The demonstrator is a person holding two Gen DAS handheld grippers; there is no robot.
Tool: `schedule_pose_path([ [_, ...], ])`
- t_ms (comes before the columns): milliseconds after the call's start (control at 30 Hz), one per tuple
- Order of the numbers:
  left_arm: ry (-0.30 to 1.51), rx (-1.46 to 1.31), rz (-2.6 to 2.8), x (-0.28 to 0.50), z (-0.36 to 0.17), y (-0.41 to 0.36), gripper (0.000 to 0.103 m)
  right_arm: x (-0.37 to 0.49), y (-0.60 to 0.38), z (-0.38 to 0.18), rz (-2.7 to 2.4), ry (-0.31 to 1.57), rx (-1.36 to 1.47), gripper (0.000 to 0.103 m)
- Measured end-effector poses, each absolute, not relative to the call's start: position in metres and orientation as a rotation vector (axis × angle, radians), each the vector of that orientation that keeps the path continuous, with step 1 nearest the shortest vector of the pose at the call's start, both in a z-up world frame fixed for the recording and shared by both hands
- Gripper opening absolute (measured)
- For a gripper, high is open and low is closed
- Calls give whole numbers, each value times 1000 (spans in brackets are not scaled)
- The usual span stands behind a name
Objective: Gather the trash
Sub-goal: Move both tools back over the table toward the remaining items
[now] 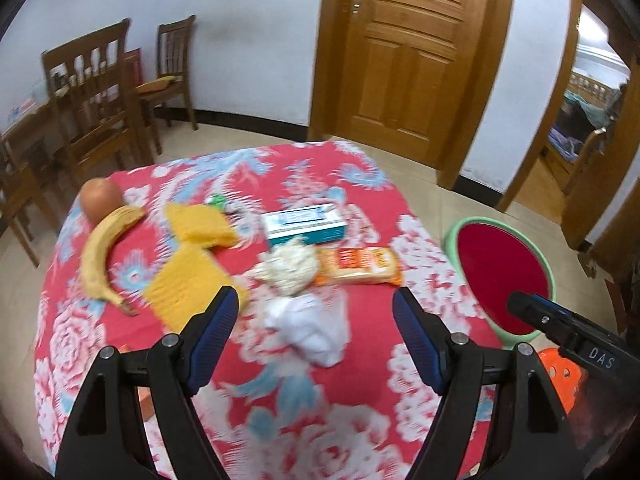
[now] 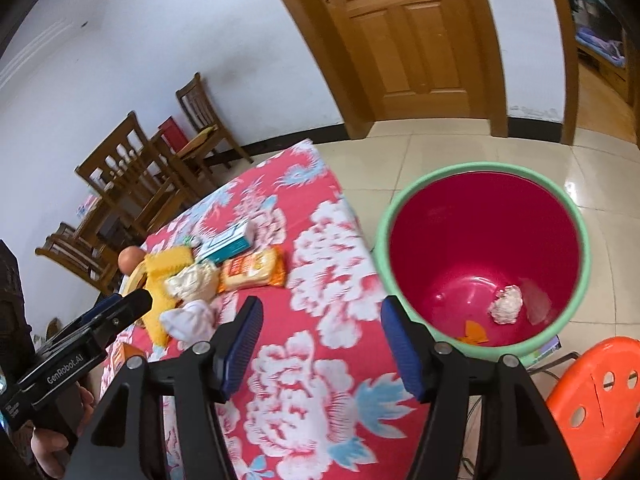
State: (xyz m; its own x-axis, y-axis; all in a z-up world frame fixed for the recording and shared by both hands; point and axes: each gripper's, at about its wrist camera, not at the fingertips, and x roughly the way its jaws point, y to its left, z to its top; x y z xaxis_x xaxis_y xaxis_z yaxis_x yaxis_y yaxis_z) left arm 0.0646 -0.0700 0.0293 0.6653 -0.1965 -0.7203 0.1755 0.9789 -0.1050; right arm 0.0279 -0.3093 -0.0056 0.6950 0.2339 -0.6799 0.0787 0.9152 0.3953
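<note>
My left gripper (image 1: 316, 308) hangs over the table (image 1: 360, 400), jaws spread wide, nothing between them. Just ahead of its fingers lies a white crumpled tissue (image 1: 308, 330); beyond it a second, cream-coloured wad (image 1: 290, 266), touching an orange snack wrapper (image 1: 360, 266). Motion blur smears all three, so print on the wrapper is unreadable. Behind sits a teal-and-white box (image 1: 306, 222). To the left: yellow cloth (image 1: 192, 264), banana (image 1: 102, 252), and a round orange-brown fruit (image 1: 102, 198), partly hidden by the banana tip. A small green item by the cloth is too blurred to identify.

My right gripper (image 2: 322, 326) is also wide open and holds nothing, poised over the table edge beside the bin (image 2: 480, 172). The bin stands on the floor just off the table's right side; inside it, a crumpled paper ball (image 2: 507, 304) and an orange scrap (image 2: 474, 332), the scrap partly cut off by the bin's near rim. An orange stool (image 2: 600, 392) shows at the lower right, cropped by the frame.
</note>
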Motion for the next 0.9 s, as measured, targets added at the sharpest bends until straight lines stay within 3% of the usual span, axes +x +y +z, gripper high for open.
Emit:
schedule_pose_path([
  [500, 840, -116, -23, 47, 9, 28, 80, 37, -243, -11, 192, 859, 344, 67],
  [900, 885, -169, 44, 42, -12, 62, 81, 48, -199, -16, 255, 891, 297, 72],
])
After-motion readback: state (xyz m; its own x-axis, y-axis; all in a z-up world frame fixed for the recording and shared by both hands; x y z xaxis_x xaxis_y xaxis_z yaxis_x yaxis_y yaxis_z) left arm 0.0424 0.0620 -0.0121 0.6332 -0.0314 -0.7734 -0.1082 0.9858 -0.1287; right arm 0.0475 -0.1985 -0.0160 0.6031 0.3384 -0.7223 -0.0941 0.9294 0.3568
